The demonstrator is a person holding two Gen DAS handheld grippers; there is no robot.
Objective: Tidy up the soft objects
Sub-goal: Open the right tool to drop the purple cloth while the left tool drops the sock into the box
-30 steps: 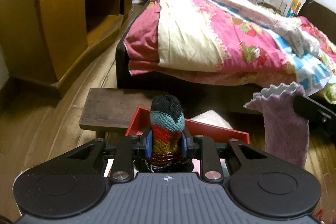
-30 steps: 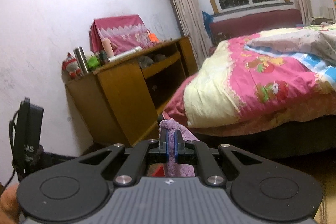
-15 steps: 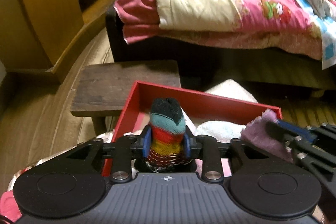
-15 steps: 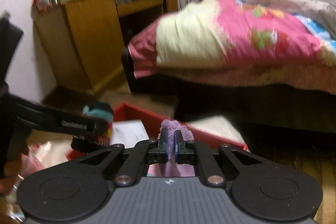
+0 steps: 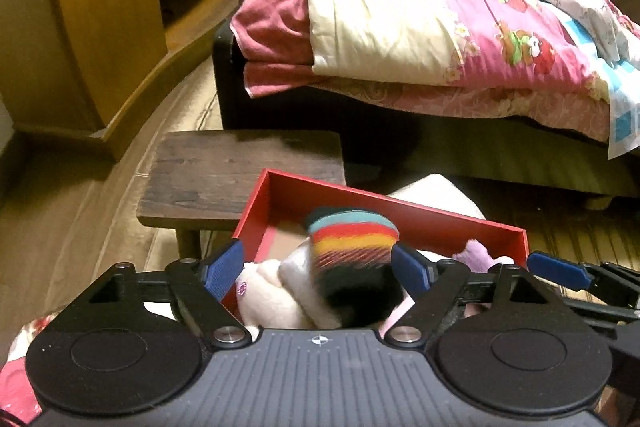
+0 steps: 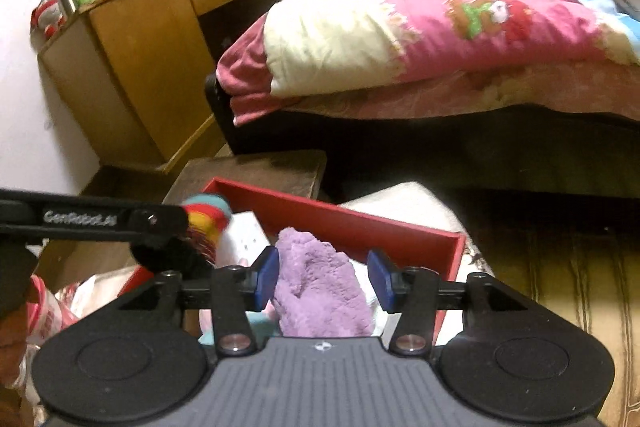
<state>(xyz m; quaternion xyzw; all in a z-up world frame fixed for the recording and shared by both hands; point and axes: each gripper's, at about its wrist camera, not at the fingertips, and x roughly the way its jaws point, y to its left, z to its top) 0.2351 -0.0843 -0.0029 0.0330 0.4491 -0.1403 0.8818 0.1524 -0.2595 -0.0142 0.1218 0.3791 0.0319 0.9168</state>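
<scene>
Both tools now spread, striped sock (image 5: 352,247) blurred, purple cloth (image 6: 320,287) half-hidden in red box (image 5: 420,215)

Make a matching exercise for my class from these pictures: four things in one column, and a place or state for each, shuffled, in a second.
Things:
1. striped sock
2. purple sock
3. wooden stool
4. red box

Places or states:
A. stands beyond the box, before the bed
B. between the open left tool's fingers
C. holds soft white things
D. between the open right tool's fingers

Pairs: 1-B, 2-D, 3-A, 4-C
</scene>
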